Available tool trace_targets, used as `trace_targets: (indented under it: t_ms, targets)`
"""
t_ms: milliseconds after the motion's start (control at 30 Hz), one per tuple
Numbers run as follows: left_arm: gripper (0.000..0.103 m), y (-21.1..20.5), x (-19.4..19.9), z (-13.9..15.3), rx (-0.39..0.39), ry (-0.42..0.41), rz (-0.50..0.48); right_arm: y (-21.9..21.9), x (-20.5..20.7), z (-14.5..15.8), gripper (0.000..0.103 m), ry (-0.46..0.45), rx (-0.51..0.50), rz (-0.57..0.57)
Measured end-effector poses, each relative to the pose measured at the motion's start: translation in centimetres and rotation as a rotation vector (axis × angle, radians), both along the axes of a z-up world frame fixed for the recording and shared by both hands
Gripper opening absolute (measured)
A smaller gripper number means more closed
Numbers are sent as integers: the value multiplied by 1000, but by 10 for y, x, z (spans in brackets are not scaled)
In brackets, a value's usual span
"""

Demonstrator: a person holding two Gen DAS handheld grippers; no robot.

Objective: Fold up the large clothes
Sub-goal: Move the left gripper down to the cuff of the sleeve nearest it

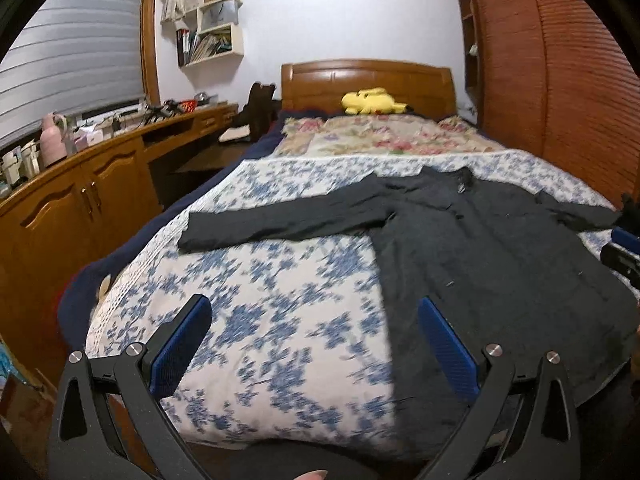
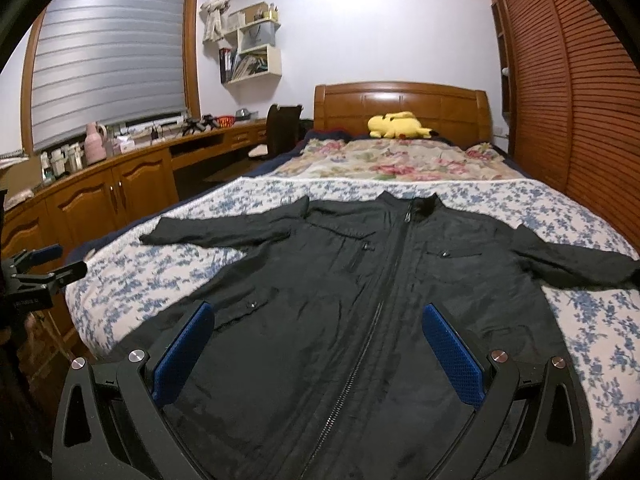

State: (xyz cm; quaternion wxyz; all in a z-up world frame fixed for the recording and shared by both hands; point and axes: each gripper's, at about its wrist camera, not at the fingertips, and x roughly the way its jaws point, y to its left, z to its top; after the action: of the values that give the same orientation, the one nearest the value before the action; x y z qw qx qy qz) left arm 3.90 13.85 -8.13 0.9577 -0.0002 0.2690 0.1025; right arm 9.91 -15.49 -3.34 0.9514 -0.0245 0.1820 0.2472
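We see a black jacket (image 2: 360, 280) spread flat, front up, on the blue-flowered quilt (image 2: 592, 320) of the bed. Its long axis runs along the bed: the collar points toward the wooden headboard (image 2: 400, 104) and the hem lies at the near foot end. The zipper (image 2: 384, 300) is closed down the middle, and both sleeves stretch out sideways, across the bed (one toward the desk side, one toward the louvered wardrobe (image 2: 560, 100)).

Our right gripper (image 2: 316, 340) hovers over the lower front of the jacket, jaws spread wide, holding nothing. Our left gripper (image 1: 314, 340) hangs by the jacket's left edge, over quilt and hem, jaws likewise wide apart and empty.

A yellow plush toy (image 2: 396, 124) lies near the headboard.
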Motion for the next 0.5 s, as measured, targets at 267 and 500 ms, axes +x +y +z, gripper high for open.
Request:
trace_targets:
  t_ms: [267, 500]
  targets:
    - [103, 54, 27, -22, -68, 83, 12, 22, 36, -11, 103, 31, -99, 23]
    - [103, 104, 50, -24, -86, 94, 83, 30, 61, -4, 103, 46, -100, 57]
